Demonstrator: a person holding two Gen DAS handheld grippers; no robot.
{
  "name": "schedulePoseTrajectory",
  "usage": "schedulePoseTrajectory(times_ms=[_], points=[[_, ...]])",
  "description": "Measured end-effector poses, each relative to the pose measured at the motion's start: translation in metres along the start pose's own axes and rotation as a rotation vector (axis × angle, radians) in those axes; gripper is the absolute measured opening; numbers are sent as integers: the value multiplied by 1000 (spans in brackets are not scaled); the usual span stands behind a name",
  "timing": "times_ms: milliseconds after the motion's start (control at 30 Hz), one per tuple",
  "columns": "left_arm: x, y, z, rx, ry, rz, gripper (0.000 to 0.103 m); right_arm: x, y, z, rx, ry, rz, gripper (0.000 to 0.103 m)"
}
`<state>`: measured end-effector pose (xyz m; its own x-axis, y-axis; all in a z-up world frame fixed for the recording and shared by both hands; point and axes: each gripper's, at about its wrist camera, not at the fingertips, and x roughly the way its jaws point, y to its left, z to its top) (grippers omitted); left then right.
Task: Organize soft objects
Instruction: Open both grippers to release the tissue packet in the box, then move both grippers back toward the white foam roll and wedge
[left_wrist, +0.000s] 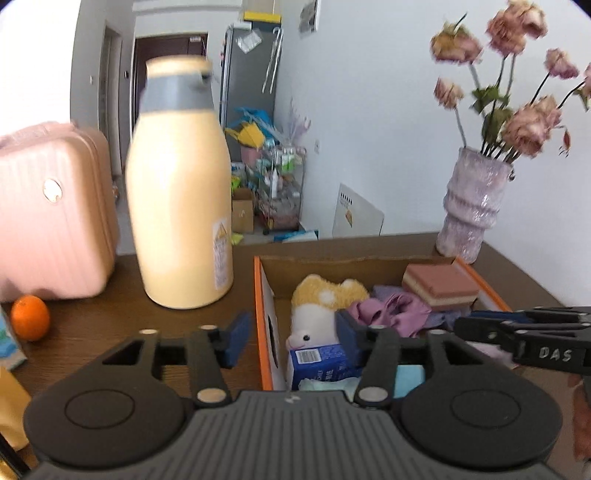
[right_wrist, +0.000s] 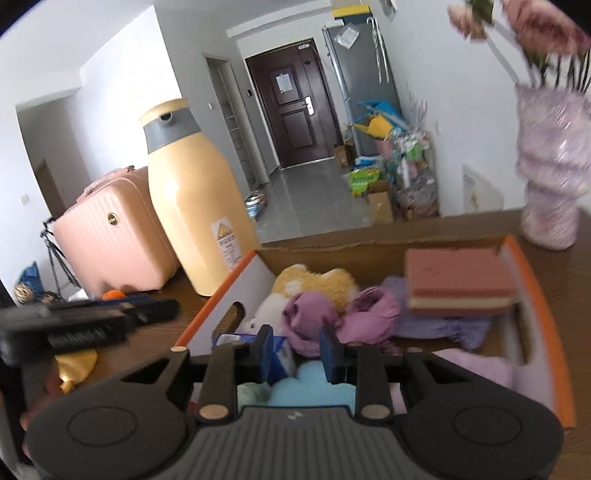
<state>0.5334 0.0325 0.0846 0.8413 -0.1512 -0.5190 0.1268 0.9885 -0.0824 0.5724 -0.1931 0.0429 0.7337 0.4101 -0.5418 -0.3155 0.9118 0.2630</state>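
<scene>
A: From the left wrist, how does the left gripper (left_wrist: 291, 338) stand?

B: Jaws spread, nothing between them. Just ahead, the cardboard box (left_wrist: 263, 295) holds the plush toy (left_wrist: 321, 306), purple cloth (left_wrist: 391, 312) and sponge (left_wrist: 441, 286). The bottle (left_wrist: 181, 206) stands ahead to its left.

A: And from the right wrist?

B: The right gripper (right_wrist: 297, 350) is parted narrowly and empty, over the box's near edge. The cloth (right_wrist: 317, 319) lies just beyond its tips; the sponge (right_wrist: 458, 282) is ahead to the right.
</scene>
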Motion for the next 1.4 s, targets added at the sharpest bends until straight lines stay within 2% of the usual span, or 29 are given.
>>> schedulePoseTrajectory(times_ms=[33, 133, 200, 233, 300, 367, 667, 767, 933, 1067, 1167, 1233, 1400], points=[[-9, -1, -1, -6, -11, 4, 73, -11, -2, 1, -11, -10, -17, 30], [-32, -7, -9, -25, -31, 5, 79, -47, -6, 1, -32, -48, -66, 47], [-48, -12, -19, -35, -44, 22, 86, -74, -9, -4, -47, -76, -106, 64], [-57, -15, -25, -35, -49, 30, 87, -86, -9, -7, -53, -90, -127, 66], [-74, -20, -36, -34, -60, 25, 90, -113, -9, -17, -76, -133, -162, 80], [-94, -28, -48, -30, -83, 15, 95, -137, -8, -29, -93, -178, -183, 85], [-178, -66, -99, 17, -194, 39, 103, -216, -1, -82, -91, -247, -187, 87], [-208, -75, -128, 4, -247, 45, 103, -237, 9, -103, -95, -292, -192, 91], [-252, -79, -178, -27, -289, 62, 103, -275, 25, -155, -110, -371, -205, 91], [-274, -76, -215, -41, -273, 81, 103, -297, 38, -200, -115, -376, -209, 92], [-279, -78, -231, -34, -239, 86, 103, -308, 46, -235, -117, -364, -192, 94], [-279, -79, -235, -25, -221, 73, 103, -310, 49, -253, -105, -356, -178, 97], [-270, -83, -233, -25, -212, 57, 103, -304, 51, -272, -80, -299, -160, 98]])
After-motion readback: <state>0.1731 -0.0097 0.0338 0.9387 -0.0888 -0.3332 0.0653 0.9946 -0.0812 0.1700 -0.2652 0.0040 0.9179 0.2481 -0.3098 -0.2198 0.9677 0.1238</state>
